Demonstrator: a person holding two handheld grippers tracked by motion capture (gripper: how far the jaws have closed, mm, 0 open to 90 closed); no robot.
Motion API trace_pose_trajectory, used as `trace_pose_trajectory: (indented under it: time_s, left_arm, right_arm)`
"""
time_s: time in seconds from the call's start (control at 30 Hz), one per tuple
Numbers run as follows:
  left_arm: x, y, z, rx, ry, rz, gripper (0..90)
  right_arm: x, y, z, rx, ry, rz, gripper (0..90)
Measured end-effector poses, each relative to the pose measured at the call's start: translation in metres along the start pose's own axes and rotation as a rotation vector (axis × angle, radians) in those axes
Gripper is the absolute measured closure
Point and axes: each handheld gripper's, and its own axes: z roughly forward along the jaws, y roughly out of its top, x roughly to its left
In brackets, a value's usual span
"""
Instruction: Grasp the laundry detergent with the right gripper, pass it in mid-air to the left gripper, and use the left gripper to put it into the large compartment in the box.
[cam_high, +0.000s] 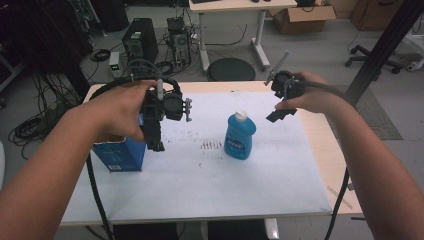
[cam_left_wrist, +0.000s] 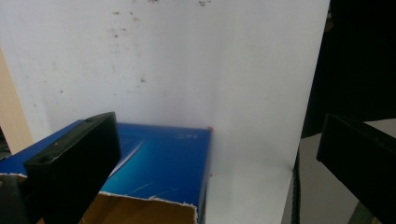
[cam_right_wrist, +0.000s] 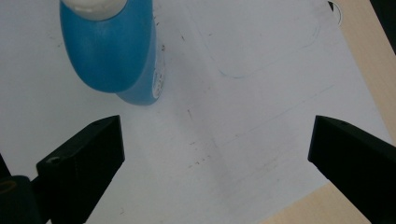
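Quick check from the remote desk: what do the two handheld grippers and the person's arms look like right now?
Both are black. The left gripper has a round black housing, a grey pin on top and broad, blocky black fingers. The right gripper carries a thin grey rod and has the same flat black fingers. A thick black cable trails from each. The forearms are bare, with no sleeves or gloves in view.

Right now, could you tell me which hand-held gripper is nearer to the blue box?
Left. The left hand-held gripper hovers directly over the blue box, jaws open. The right hand-held gripper is across the table, beyond the blue bottle.
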Motion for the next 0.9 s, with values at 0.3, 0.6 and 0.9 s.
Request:
trace_pose_trajectory:
  time_s: [0.3, 0.6, 0.9]
  left_arm:
    - [-0.016, -0.006, 0.006, -0.012, -0.008, 0.001, 0.2]
    - [-0.027, -0.007, 0.016, -0.012, -0.016, 0.011, 0.2]
    - [-0.033, -0.010, 0.024, -0.016, -0.024, 0.008, 0.2]
  right_arm:
    - [0.012, -0.023, 0.006, -0.034, 0.017, 0.013, 3.8]
    - [0.026, -0.033, 0.010, -0.062, 0.031, 0.009, 3.8]
    - [0.040, -0.044, 0.024, -0.098, 0.050, 0.003, 3.8]
